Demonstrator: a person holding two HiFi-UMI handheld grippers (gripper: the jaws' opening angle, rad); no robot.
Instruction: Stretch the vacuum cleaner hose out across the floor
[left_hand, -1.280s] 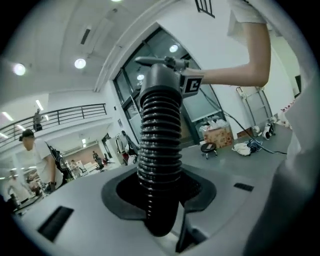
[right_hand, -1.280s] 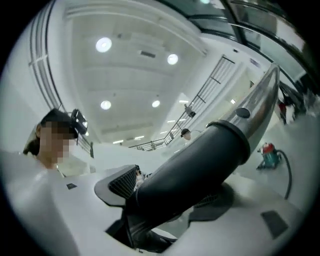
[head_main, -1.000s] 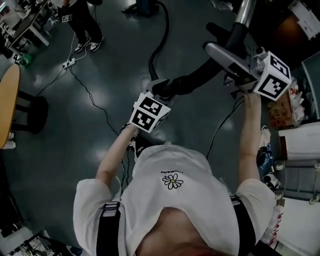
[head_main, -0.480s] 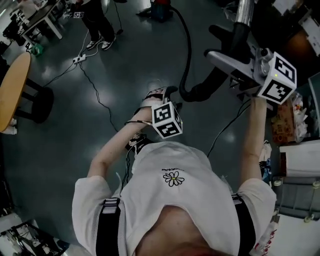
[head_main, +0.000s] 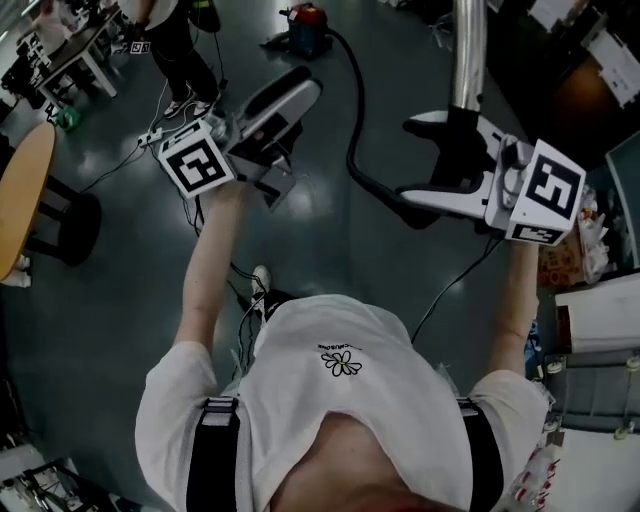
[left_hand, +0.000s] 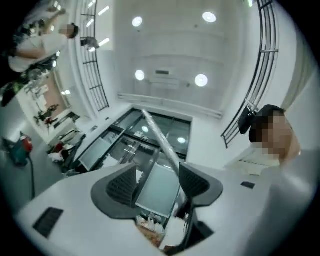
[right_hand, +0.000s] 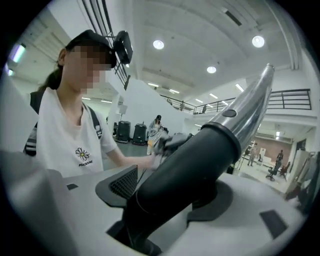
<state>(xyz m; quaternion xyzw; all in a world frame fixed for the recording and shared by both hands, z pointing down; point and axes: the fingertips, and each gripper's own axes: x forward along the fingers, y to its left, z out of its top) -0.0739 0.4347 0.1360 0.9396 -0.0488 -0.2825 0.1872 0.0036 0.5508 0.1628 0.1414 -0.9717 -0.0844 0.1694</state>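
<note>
Two grippers are held over floor (head_main: 110, 290). Right gripper (head_main: 445, 160) is clamped on black cuff (right_hand: 185, 170) below metal wand (head_main: 467, 50), jaws just tightened, so hose end is carried. Left gripper (left_hand: 157, 181) jaws just opened, nothing between them; probably freed for regrip. Hose (head_main: 352, 140) is curved back to red vacuum cleaner (head_main: 305, 18), not yet stretched.

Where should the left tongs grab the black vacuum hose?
Probably where the black vacuum hose curves beside the right tongs, which clamp its black cuff. Come from the hose's left, jaws across it: that stretch is round, slim and nearest the left tongs, just opened with nothing between them.
</note>
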